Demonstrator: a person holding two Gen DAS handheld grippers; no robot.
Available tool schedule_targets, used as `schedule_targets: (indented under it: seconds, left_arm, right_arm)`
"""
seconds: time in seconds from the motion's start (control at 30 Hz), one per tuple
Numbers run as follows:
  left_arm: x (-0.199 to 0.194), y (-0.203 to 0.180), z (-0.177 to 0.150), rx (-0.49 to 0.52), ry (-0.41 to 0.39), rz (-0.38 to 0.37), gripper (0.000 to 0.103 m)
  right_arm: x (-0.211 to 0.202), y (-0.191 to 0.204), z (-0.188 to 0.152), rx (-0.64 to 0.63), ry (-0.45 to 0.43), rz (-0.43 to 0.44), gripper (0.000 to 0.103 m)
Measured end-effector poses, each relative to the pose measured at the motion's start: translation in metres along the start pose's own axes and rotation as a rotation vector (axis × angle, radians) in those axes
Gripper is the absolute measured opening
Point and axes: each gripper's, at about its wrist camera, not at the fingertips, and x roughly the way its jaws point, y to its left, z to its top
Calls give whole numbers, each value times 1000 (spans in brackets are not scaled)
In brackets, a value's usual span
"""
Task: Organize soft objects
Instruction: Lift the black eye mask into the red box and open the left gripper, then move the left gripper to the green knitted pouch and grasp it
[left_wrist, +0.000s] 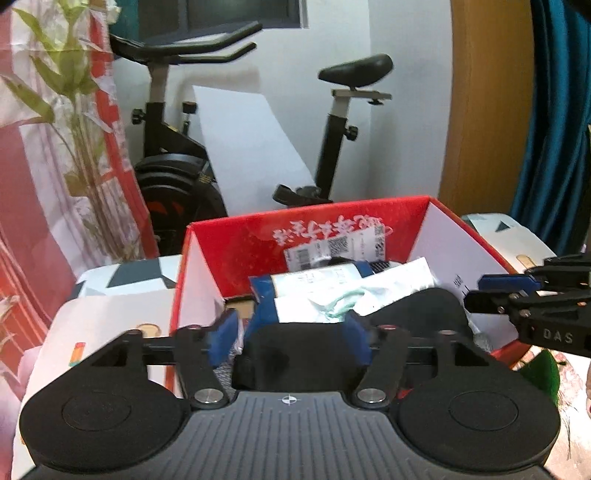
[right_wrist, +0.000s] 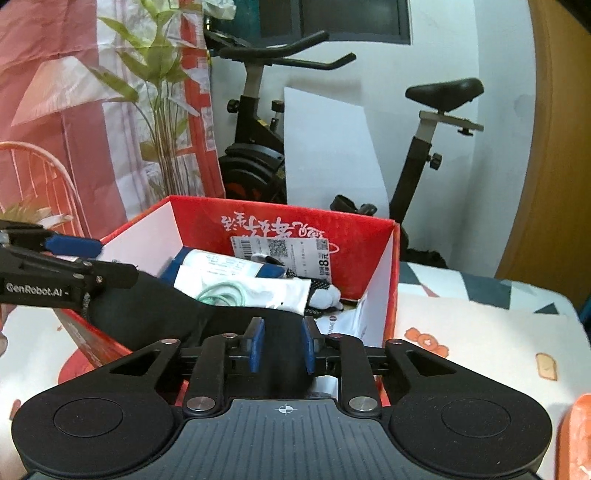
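Left wrist view showed the left hand-held gripper (left_wrist: 290, 338) nearest the lens, its blue pads spread wide on either side of a black soft cloth (left_wrist: 417, 308). The pads flanked the fabric, and no pinch on it could be seen. That smooth, matte cloth draped over the near rim of the red cardboard box (left_wrist: 236, 236) and sagged inward. Its long axis ran across the box from one side wall toward the other.

From the right wrist camera, the right hand-held gripper (right_wrist: 281, 343) sat with its blue pads only narrowly apart, the other end of the black soft cloth (right_wrist: 147, 306) lying between them. Whether the pads actually pressed the fabric I could not tell. Each gripper reached into the other's view from the side, low over the box.

Beyond the cloth, inside the box, lay a crinkled white plastic pouch (right_wrist: 258, 291) with a pale green coiled cable (right_wrist: 221, 293) showing through it. Behind that lay a blue-and-white packet (right_wrist: 207, 262), and a white printed label (right_wrist: 280, 254) was stuck on the far inner wall. The box had white inner side walls and stood on a table (right_wrist: 480, 332) covered in a white cloth patterned with grey triangles and small orange shapes.

Farther back stood a black exercise bike (right_wrist: 258, 147), a leafy green plant (right_wrist: 159, 74), a white wall and a wooden door frame (right_wrist: 554, 147).
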Motion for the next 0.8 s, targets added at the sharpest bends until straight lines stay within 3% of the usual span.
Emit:
schedule_targets:
  seconds: [0.03,0.23,0.33,0.47,0.63,0.8]
  left_arm:
    - [-3,0,0,-6,-6,-2,70]
    - [-28,-8,-3,-9,-58,-6,82]
    - [-43,-14,-8,-20,-84,-3,83]
    - [-61,-23,-19,-53,-113,-18,83]
    - [-74,-38,-41,-76,-132,-43,83]
    - [-76,-48,-71,-92,-103,-57,83]
  right_arm:
    - [-2,0,0,-7,-4,-5,32]
    - [-26,-4,2,-32,-52,-16,44]
    - [-42,-12,0,-44,-61,-15,50]
    - [-66,-26,-9,-43,-62,-27,51]
    - [-96,-47,-36,-25,-50,-68,56]
    - [-100,-58,-79,-15,25,-105,59]
